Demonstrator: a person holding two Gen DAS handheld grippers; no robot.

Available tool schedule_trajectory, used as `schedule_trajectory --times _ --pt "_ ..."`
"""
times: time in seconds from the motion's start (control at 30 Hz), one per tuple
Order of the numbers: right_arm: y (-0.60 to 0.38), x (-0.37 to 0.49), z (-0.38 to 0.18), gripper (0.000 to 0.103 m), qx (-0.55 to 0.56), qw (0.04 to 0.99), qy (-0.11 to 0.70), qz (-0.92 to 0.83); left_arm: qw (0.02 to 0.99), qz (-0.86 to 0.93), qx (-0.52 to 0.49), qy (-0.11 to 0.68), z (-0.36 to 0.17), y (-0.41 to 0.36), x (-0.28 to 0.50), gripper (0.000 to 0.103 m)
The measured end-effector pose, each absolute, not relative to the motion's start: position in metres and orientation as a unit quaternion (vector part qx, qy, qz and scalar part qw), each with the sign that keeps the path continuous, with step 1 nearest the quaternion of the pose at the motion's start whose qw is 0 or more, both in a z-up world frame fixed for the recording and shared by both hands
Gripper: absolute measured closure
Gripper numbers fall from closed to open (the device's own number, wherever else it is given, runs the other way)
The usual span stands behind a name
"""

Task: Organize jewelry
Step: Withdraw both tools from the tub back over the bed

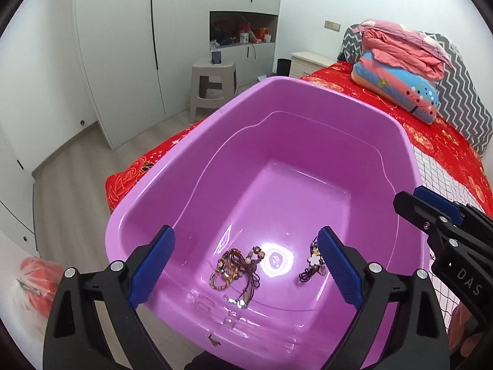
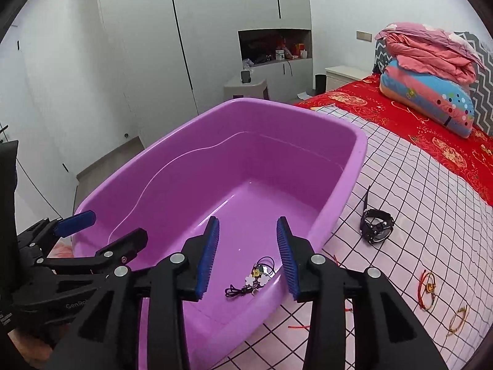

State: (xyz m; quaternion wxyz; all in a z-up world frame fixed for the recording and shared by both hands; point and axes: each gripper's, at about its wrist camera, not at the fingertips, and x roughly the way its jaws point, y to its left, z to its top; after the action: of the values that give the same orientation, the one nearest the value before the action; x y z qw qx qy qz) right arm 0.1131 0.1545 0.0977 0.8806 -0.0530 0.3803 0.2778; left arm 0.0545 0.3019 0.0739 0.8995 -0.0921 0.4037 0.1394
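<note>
A flower-charm cord [image 2: 253,279] lies on the floor of the purple tub [image 2: 354,166], between and just beyond the right gripper [image 2: 248,257]'s spread, empty fingers. A beaded bracelet tangle [image 1: 235,269] lies on the same floor between the left gripper [image 1: 246,265]'s wide-spread fingers, the cord [image 1: 312,263] just beside its right finger. On the bed [image 2: 416,191], right of the right fingers, lie a black watch [image 2: 376,225] and two string bracelets [image 2: 429,286].

White wardrobe [image 1: 123,46], wood floor [image 1: 71,160], stool [image 1: 212,86], red-sheeted bed [image 2: 416,114].
</note>
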Motion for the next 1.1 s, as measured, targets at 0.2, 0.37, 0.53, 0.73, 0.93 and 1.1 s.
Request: schedule_trajectory --times 0.2,0.37,0.53,0.73,0.93,1.1 --pt "0.149 0.109 0.1 0.062 -0.046 0.88 0.381 0.279 0.897 0.144 -0.091 0.407 0.077 0.298 0.052 0.009" --pt "0.144 0.106 0.101 0.059 -0.041 0.881 0.38 0.28 0.896 0.146 -0.089 0.409 0.079 0.295 0.049 0.009" --pt "0.131 0.1 0.103 0.051 -0.026 0.883 0.376 0.279 0.898 0.147 -0.084 0.407 0.083 0.287 0.044 0.007" --pt "0.115 0.094 0.101 0.05 -0.023 0.886 0.377 0.27 0.899 0.141 -0.078 0.406 0.086 0.273 0.04 0.007" --pt "0.096 0.089 0.1 0.046 -0.009 0.889 0.379 0.259 0.901 0.135 -0.073 0.405 0.089 0.26 0.037 0.006" --pt "0.084 0.081 0.099 0.041 -0.002 0.89 0.38 0.252 0.905 0.13 -0.073 0.399 0.093 0.251 0.032 0.006"
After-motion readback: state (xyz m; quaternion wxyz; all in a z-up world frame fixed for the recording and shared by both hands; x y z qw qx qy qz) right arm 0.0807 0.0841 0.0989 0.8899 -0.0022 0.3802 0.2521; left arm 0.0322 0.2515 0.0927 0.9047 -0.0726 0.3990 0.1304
